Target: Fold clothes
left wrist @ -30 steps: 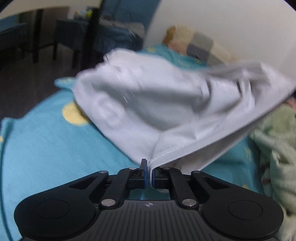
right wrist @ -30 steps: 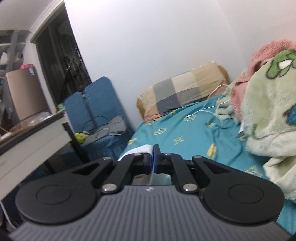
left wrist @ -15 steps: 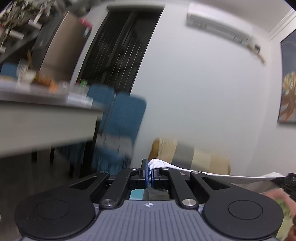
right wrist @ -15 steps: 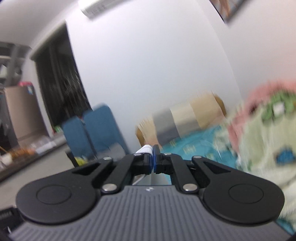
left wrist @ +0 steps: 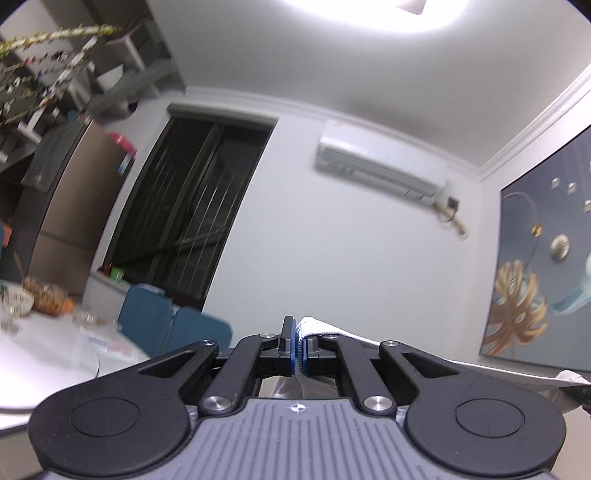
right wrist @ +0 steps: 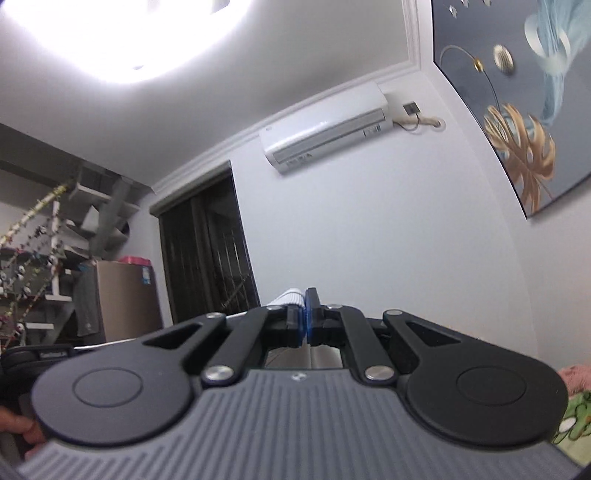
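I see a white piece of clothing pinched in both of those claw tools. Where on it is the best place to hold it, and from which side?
By its ribbed hem, near the two ends, about as now: the left gripper and the right gripper are each shut on the ribbed edge of the white garment, which runs taut between them. Coming in edge-on looks best, since that thicker band gives the pads more to bite on.

Pale walls, bright ceiling light point(right wrist: 122, 33) overhead. Wall AC point(right wrist: 325, 127) sits above and right of a dark doorway point(right wrist: 207, 254). Big gold-leaf painting point(left wrist: 535, 280) on the right wall, blue chairs point(left wrist: 166, 325) and cluttered shelves point(right wrist: 55, 258) left.
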Demonstrator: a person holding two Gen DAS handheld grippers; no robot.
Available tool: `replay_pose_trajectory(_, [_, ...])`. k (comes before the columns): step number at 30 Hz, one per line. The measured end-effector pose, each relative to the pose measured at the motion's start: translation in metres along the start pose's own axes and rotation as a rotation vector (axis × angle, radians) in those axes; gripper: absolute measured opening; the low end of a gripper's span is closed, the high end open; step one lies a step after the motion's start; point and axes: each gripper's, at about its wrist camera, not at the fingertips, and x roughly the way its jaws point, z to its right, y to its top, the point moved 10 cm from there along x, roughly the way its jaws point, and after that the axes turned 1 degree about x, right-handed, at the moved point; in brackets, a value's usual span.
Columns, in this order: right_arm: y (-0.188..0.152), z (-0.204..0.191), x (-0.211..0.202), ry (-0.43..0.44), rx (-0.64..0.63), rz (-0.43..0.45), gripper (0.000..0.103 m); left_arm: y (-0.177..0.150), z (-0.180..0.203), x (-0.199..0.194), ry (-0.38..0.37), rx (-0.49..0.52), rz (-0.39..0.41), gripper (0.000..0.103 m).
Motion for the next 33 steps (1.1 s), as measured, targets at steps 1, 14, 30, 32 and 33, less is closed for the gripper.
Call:
replay_pose_trajectory(1, [0.010, -0.002, -0.005, 0.005, 0.002, -0.001, 0.005, 0.007, 0.007, -0.004, -0.007, 0.003, 0.002, 0.004])
replay_pose_trajectory(14, [-0.085, 0.098, 0.084, -0.132, 0.007, -0.184, 0.005, -0.133, 0.005, 0.162, 0.057, 0.135, -0.172, 0.004])
replay_pose_trajectory(30, [-0.525, 0.337, 0.327, -0.353, 0.028, -0.561, 0.005, -0.662, -0.162, 0.513, 0.206, 0.160, -0.663, 0.004])
replay_pose_trajectory(32, [-0.590, 0.363, 0.345, -0.373, 0.033, -0.637, 0.005, -0.724, -0.186, 0.532, 0.219, 0.153, -0.719, 0.005])
replay_pose_trajectory(33, [-0.617, 0.373, 0.349, -0.379, 0.034, -0.670, 0.005, -0.749, -0.194, 0.540, 0.223, 0.155, -0.747, 0.006])
